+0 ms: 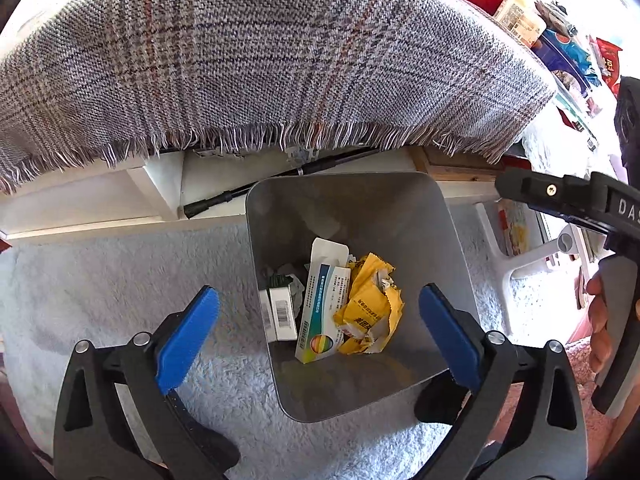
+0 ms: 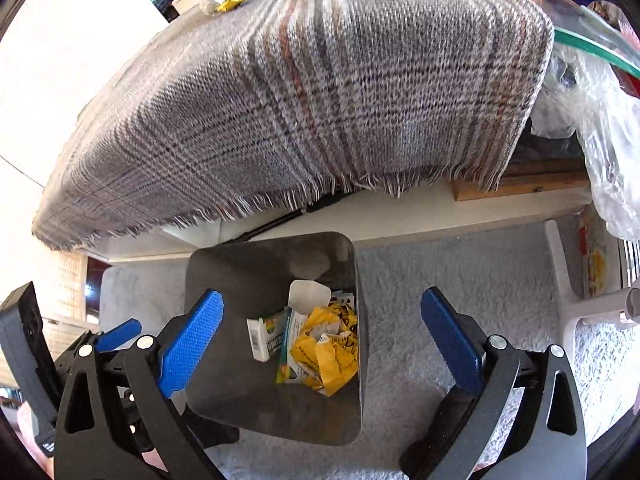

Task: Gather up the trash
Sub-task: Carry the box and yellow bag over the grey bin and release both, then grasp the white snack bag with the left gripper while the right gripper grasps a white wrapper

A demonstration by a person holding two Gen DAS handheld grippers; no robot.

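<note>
A grey square trash bin (image 1: pixel 452 248) stands on a pale fluffy rug; it also shows in the right wrist view (image 2: pixel 224 280). Inside lie a crumpled yellow wrapper (image 1: pixel 370 308), a white and blue carton (image 1: pixel 324 312) and a small white barcode box (image 1: pixel 282 314); the wrapper (image 2: pixel 326 354) and a small white box (image 2: pixel 258 338) show from the right too. My left gripper (image 1: pixel 320 332) is open and empty above the bin. My right gripper (image 2: pixel 322 338) is open and empty above the bin; its body shows at the right of the left view (image 1: pixel 568 196).
A table draped in a grey plaid fringed cloth (image 1: pixel 260 52) overhangs behind the bin, with packets and boxes (image 1: pixel 520 16) on top. A black rod (image 1: pixel 280 178) lies on a white shelf below. A white chair base (image 2: pixel 580 312) and plastic bags (image 2: pixel 600 120) stand at right.
</note>
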